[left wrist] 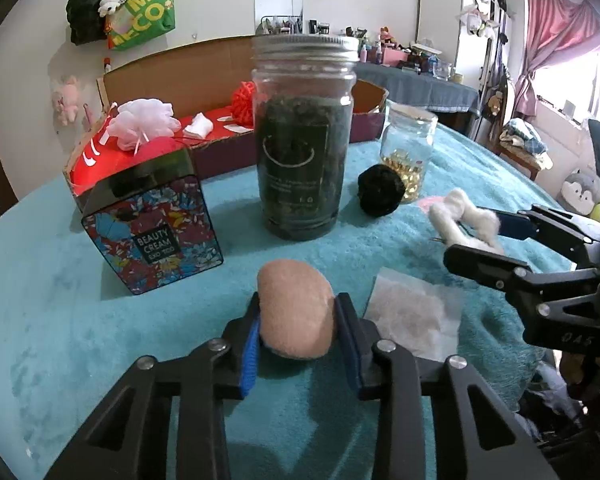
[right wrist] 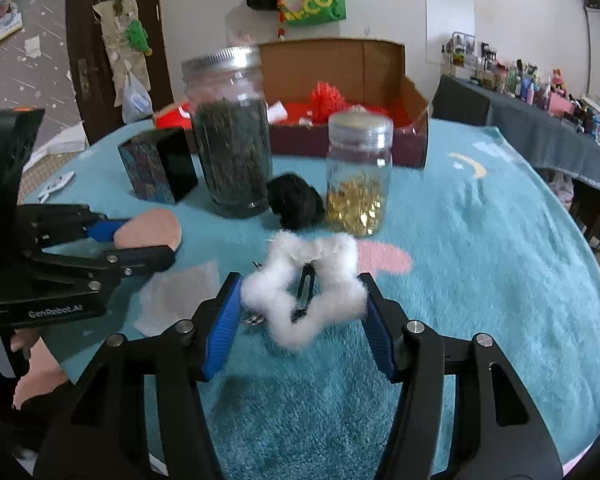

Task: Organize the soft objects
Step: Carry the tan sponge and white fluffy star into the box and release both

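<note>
My left gripper (left wrist: 296, 314) is shut on a peach-pink round puff (left wrist: 296, 304), its blue pads pressing both sides just above the teal fleece blanket (left wrist: 100, 288). The right wrist view shows that same puff (right wrist: 150, 228) in the left gripper (right wrist: 144, 242) at its left edge. My right gripper (right wrist: 300, 308) is shut on a white fluffy star-shaped clip (right wrist: 296, 280), lifted slightly off the blanket. In the left wrist view the right gripper (left wrist: 474, 236) holds the clip (left wrist: 460, 216) at the right. A black pompom (right wrist: 296, 200) lies between the two jars.
An open cardboard box with red lining (left wrist: 220, 120) stands behind, holding a white mesh puff (left wrist: 144, 122) and a red pompom (left wrist: 244, 102). A tall jar of dark leaves (left wrist: 304, 140), a small jar of gold beads (left wrist: 408, 148) and a floral tin (left wrist: 152, 236) stand in front. A thin white sheet (left wrist: 416, 316) lies flat.
</note>
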`<state>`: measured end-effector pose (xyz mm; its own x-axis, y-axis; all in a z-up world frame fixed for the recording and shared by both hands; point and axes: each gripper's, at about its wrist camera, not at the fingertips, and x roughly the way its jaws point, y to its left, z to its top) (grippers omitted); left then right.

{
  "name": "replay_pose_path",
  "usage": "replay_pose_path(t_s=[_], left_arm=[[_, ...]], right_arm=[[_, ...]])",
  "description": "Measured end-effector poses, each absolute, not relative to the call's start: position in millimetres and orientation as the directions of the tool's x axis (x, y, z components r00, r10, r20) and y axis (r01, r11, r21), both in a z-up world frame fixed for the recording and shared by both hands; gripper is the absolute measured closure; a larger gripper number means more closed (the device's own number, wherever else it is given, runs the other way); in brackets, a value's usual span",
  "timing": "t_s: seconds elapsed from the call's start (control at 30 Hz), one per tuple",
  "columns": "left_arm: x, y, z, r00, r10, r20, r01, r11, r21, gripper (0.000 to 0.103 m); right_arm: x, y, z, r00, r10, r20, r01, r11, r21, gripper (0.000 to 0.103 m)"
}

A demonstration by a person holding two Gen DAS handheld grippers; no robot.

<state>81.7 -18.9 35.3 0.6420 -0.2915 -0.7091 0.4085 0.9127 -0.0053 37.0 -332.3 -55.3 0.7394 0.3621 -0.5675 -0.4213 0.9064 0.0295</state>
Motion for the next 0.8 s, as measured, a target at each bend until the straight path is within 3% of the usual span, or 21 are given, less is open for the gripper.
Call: replay_pose_path(t_s=[0.3,0.8], left_arm=[[83.8,-9.8,44.7,0.652,-0.304,-0.694,0.397,0.917,-0.029,0.067],[87.0,53.8,49.2,0.678,-0.204,-0.706,0.254,0.967,-0.036,0.067]], right_arm=[[38.0,-328.6,-49.2,0.741,0.369,-0.561,-0.428,0.903,0.028,0.048],[52.3,-357.4,-49.1,0.742,0.306,-0.596,-0.355,0.934,0.037,0.048]])
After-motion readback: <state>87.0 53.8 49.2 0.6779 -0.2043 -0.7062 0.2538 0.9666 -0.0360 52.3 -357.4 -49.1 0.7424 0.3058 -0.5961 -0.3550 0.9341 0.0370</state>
